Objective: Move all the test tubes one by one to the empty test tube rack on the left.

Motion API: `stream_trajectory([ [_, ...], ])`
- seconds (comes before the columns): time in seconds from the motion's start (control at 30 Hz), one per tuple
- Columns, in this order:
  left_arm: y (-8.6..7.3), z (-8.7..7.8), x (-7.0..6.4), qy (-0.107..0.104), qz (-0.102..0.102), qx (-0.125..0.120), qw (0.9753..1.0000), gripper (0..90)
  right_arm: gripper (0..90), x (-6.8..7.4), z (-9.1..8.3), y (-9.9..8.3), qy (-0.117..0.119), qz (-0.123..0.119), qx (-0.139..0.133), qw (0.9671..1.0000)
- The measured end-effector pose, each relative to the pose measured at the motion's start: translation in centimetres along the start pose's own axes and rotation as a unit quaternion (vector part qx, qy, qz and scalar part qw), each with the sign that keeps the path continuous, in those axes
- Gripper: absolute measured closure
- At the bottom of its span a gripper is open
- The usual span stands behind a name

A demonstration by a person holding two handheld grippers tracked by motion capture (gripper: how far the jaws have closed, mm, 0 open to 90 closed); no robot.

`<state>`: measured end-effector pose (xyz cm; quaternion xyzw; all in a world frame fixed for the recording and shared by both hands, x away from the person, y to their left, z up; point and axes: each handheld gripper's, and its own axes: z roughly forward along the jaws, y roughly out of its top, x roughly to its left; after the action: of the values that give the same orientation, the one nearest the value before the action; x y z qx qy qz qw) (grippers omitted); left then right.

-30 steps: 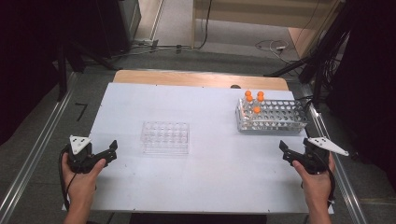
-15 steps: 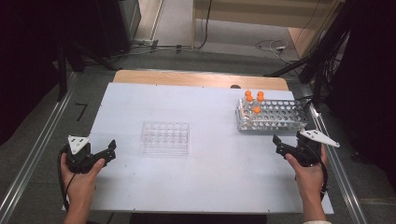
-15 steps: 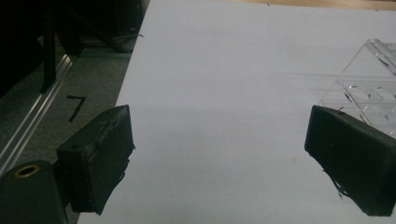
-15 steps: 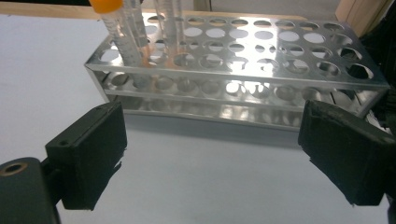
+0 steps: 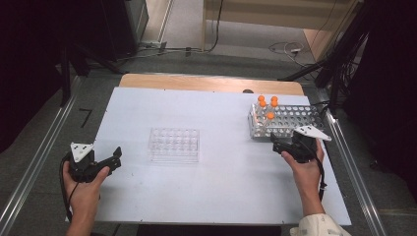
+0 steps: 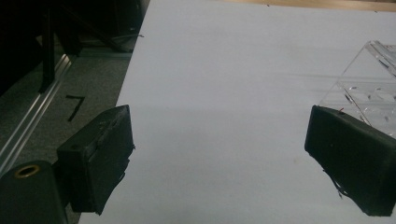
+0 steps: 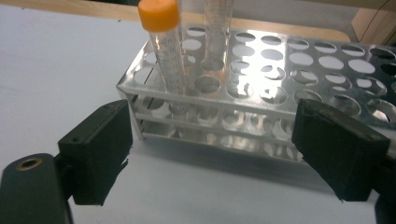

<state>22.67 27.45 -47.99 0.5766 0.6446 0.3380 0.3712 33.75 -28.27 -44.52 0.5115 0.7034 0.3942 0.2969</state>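
A metal tube rack [image 5: 290, 120] stands at the table's far right, holding several orange-capped tubes [image 5: 268, 105] at its left end. My right gripper [image 5: 276, 143] sits just in front of that rack, open and empty. In the right gripper view the rack [image 7: 280, 79] spans the space between the jaws of the right gripper [image 7: 219, 158], and the nearest orange-capped tube [image 7: 164, 46] stands upright in its front left corner. A clear plastic rack [image 5: 174, 144] rests mid-table. My left gripper [image 5: 114, 158] stays open near the left edge, with the clear rack's corner [image 6: 369, 88] ahead on its right.
The white tabletop [image 5: 216, 187] has a wooden strip [image 5: 206, 83] along its far edge. Aluminium rails [image 5: 34, 162] run along both sides. Cables and dark equipment lie on the floor beyond the table.
My right gripper has moved forward and left, closing up to the front of the metal rack. The left gripper has barely shifted.
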Motion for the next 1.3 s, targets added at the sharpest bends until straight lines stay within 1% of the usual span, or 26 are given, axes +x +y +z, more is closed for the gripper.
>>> stream_trajectory([
  [0.3,0.1,0.1,-0.1,-0.001,0.001,0.001,1.0000,8.7,12.1,0.5,1.1,1.1,0.007,0.007,-0.013,0.9999],
  [0.4,0.1,0.2,-0.1,-0.002,0.003,0.001,1.0000,8.7,13.2,0.7,1.5,1.4,0.006,0.005,-0.016,0.9998],
  [0.53,0.1,0.3,-0.1,-0.001,0.003,0.003,1.0000,8.7,16.6,0.9,2.0,1.5,0.005,0.004,-0.021,0.9998],
  [0.7,0.0,0.3,-0.1,-0.002,0.002,0.002,1.0000,8.7,19.9,1.3,2.8,1.6,0.003,0.001,-0.019,0.9998],
  [0.87,0.0,0.3,-0.1,-0.002,0.003,0.003,1.0000,8.8,29.4,1.6,3.1,1.8,0.008,-0.003,-0.028,0.9996],
  [1.0,0.1,0.2,0.0,-0.001,0.001,0.000,1.0000,8.7,37.9,1.8,3.5,1.8,0.007,-0.006,-0.032,0.9994],
  [1.13,0.1,0.2,0.0,0.002,-0.002,0.000,1.0000,8.8,47.1,1.8,3.8,1.7,0.005,-0.003,-0.028,0.9996],
  [1.3,0.1,0.2,0.1,0.001,-0.003,-0.002,1.0000,8.8,49.9,1.8,4.0,1.7,0.010,-0.004,-0.028,0.9995],
])
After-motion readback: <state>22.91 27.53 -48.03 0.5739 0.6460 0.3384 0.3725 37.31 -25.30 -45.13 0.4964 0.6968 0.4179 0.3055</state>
